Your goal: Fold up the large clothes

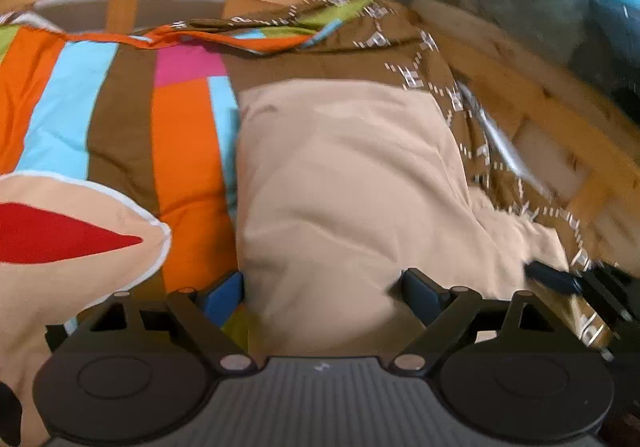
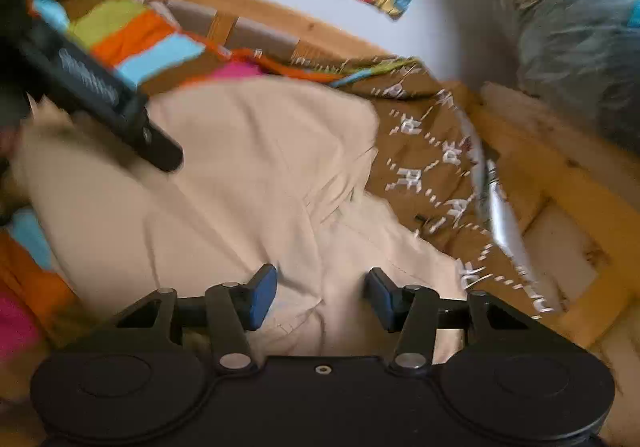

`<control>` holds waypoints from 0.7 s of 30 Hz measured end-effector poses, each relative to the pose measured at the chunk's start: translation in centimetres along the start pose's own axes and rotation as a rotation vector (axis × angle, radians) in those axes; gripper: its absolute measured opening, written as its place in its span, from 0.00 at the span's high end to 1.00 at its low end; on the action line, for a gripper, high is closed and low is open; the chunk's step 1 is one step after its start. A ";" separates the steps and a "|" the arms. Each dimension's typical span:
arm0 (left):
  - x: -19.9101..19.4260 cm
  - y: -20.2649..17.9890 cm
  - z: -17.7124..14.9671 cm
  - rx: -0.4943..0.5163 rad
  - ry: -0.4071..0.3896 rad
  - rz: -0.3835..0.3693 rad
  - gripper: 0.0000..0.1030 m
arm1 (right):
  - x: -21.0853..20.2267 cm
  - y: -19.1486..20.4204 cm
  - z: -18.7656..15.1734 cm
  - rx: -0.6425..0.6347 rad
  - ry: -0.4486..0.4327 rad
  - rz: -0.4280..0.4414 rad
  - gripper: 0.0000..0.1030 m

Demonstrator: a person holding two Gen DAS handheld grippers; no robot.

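Bed: striped cover [image 1: 176, 151] under your beige garment [image 1: 344, 175].
Left gripper [image 1: 322, 287]: spread wide over it.
Right gripper [image 2: 322, 297]: fingers apart, nothing pinched.

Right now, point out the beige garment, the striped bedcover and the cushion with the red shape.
beige garment [image 1: 340, 175]: left wrist view, middle of its flat panel.
striped bedcover [image 1: 180, 151]: left wrist view, an orange stripe.
cushion [image 1: 60, 231]: left wrist view, its red shape.

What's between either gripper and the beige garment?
Nothing visible. The beige garment lies spread on the striped bedcover, directly ahead of the open left gripper and the open right gripper. The cushion sits off to the left, clear of it.
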State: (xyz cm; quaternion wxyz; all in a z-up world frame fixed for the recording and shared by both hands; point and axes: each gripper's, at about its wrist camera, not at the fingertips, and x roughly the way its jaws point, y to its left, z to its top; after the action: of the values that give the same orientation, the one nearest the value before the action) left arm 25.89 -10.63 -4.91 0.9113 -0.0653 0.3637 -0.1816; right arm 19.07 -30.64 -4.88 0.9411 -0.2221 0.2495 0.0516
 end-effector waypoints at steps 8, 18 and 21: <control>1.0 -0.4 -0.6 -0.003 0.013 0.019 0.10 | 1.2 -2.2 -0.2 0.157 -0.004 0.063 0.42; 1.2 -0.3 -0.4 -0.015 0.015 0.024 0.09 | 0.6 -2.8 0.3 0.240 0.025 0.080 0.41; 1.2 -0.1 -0.4 -0.028 0.020 0.020 0.09 | 0.5 -2.8 0.5 0.242 0.039 0.079 0.39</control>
State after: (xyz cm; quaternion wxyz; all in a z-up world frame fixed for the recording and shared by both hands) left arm 26.36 -11.16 -5.91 0.9083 -0.0725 0.3761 -0.1682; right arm 20.29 -32.93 -3.61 0.9532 -0.0980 0.2809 0.0538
